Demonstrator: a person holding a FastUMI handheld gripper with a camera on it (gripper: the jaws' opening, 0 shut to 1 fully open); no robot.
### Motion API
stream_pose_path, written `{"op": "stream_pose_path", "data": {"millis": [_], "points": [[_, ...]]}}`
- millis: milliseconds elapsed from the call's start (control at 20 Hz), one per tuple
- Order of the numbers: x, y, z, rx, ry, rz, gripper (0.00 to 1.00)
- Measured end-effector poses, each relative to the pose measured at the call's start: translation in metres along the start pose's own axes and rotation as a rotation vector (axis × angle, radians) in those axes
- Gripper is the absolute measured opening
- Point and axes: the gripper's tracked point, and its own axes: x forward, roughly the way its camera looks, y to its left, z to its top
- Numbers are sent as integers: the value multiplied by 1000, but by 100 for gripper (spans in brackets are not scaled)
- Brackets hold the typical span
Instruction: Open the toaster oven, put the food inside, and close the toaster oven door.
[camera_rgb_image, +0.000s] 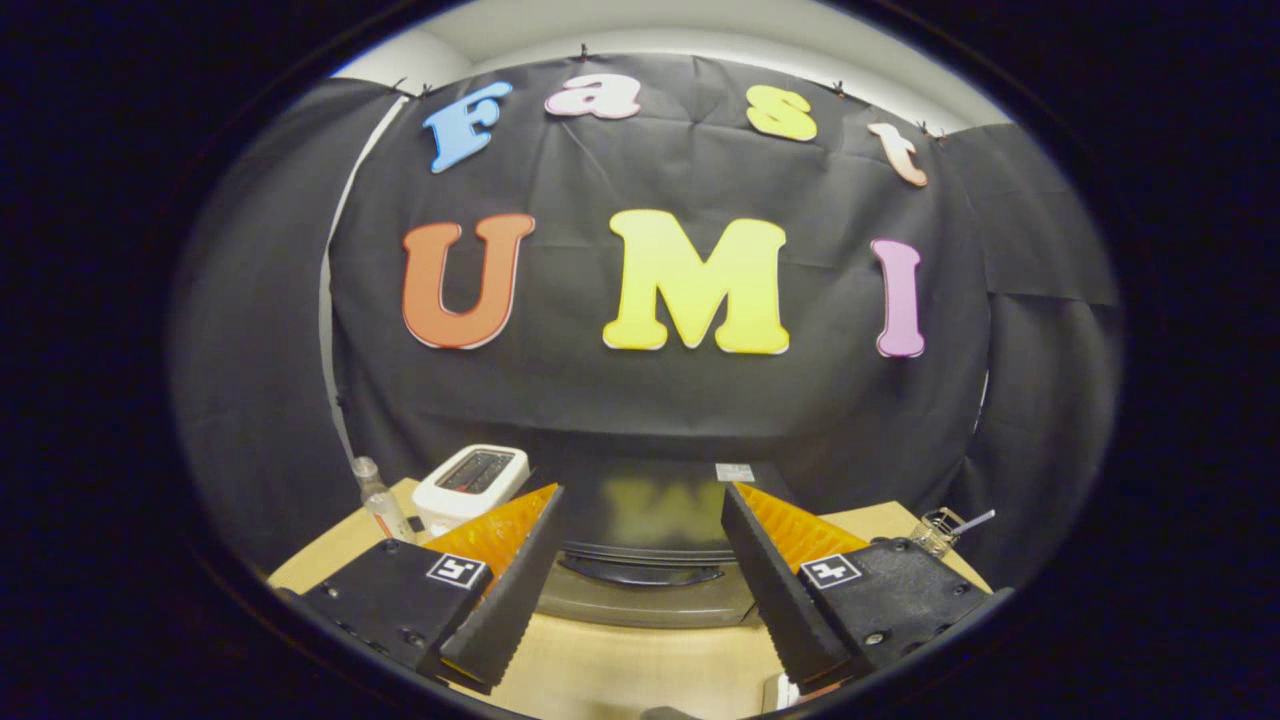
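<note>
My tool is spread wide and empty. The dark, glossy-topped toaster oven sits just ahead between its fingers, door apparently closed. I'd come down squarely onto the curved door handle on the wooden tabletop, then pull.

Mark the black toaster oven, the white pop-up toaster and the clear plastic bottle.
Black toaster oven (650, 505): gripper view, glossy top, beyond the open gripper (640, 575).
White pop-up toaster (470, 485): gripper view, top.
Clear plastic bottle (380, 500): gripper view, body.

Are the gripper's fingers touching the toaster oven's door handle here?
Apart. The gripper view shows the gripper open, its fingers spread either side of the toaster oven, with bare table between the fingertips and the door handle.
</note>
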Motion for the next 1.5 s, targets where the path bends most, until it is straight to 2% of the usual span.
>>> {"op": "stream_pose_path", "data": {"millis": [200,400,950,1500], "points": [[42,0,-36,-18,65,-46,99],[51,6,-70,-4,145,-52,99],[43,5,-77,36,158,-43,100],[-9,6,-107,74,196,-10,100]]}}
